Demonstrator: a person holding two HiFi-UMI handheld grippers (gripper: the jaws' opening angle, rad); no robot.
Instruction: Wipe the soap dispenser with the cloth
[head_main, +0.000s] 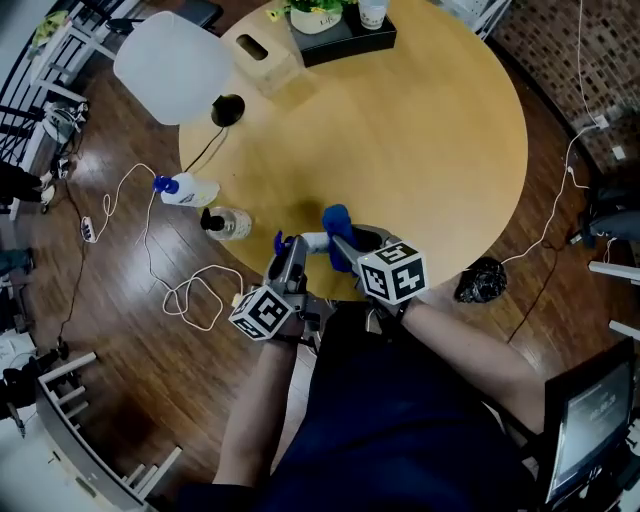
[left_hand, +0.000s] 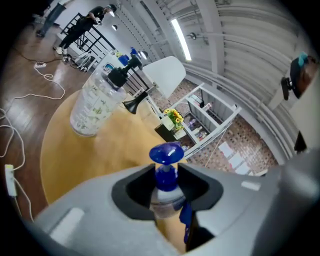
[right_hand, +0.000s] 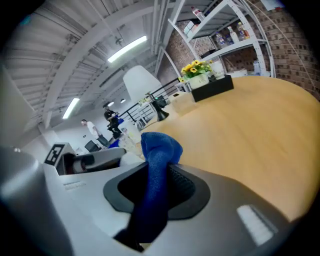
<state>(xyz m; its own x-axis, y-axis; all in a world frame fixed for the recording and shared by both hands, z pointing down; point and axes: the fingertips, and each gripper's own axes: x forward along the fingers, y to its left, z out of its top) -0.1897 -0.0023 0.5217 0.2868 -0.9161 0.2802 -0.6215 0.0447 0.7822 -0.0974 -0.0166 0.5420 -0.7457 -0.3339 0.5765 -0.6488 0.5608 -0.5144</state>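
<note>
Pinching the soap dispenser (left_hand: 166, 180) just below its blue pump head, the left gripper (head_main: 291, 252) has its jaws pressed onto the white bottle and holds it clear of the round table (head_main: 430, 150), above that table's near edge. In the head view the bottle looks tipped, with the pump end towards the table's left side. No label can be made out on the part of it that shows.

The right gripper (head_main: 352, 243) is clamped on a blue cloth (right_hand: 157, 165), also above the table's near edge. A bunched end of the cloth sticks up past the jaws. It sits right beside the bottle; whether it touches cannot be told.

Each gripper's cube carries black-and-white square markers, a pattern with no letters.

At the table's left edge stands a clear pump bottle (left_hand: 95, 105) with a black top and a pale printed design, too small to read. A white bottle with a blue cap (head_main: 188, 190) lies beside it, its label also illegible.

On the table's far side are a lamp with a white shade (head_main: 175, 65), a wooden tissue box (head_main: 262, 55) and a black tray (head_main: 345, 38) with yellow flowers.

A white cable (head_main: 190, 295) loops on the floor left of the table.
</note>
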